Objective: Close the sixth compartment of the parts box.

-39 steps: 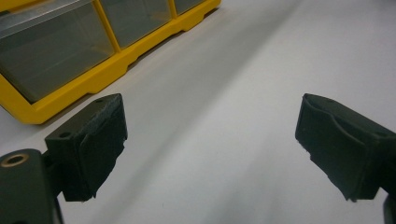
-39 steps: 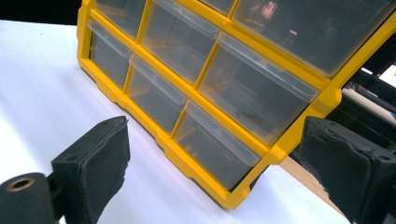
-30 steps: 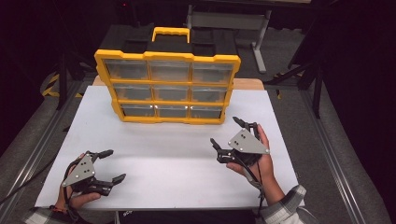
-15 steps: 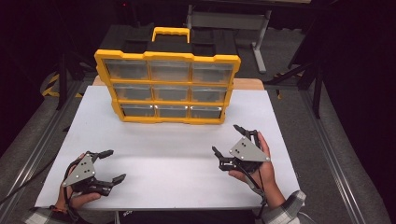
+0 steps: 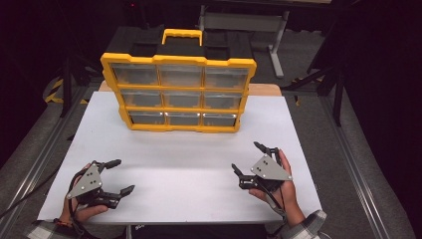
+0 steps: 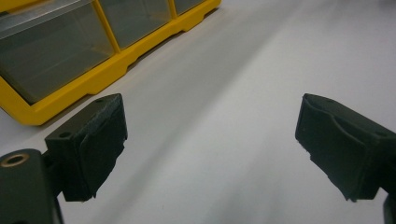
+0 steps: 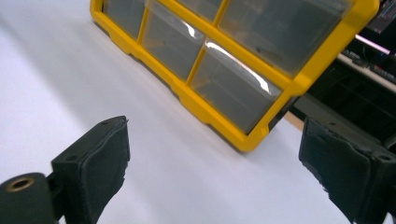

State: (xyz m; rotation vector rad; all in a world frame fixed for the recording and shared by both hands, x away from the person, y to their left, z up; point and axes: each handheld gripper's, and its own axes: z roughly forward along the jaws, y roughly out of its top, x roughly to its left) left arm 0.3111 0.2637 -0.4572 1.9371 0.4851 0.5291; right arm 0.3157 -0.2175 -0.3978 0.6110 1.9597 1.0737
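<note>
White table (image 5: 199, 154) | organizer (image 5: 179, 94) well beyond both tongs | left tongs (image 5: 121, 176), right tongs (image 5: 247, 158) wide apart, empty

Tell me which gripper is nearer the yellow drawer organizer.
Right. The right gripper sits off the organizer's front right corner, apart from it. The left gripper rests lower down near the table's front left edge, farther away.

A white tabletop (image 5: 199, 149) before a metal bench (image 5: 244, 22).

high: above, forward-down | gripper views: low, near (sharing organizer (image 5: 178, 94))
</note>
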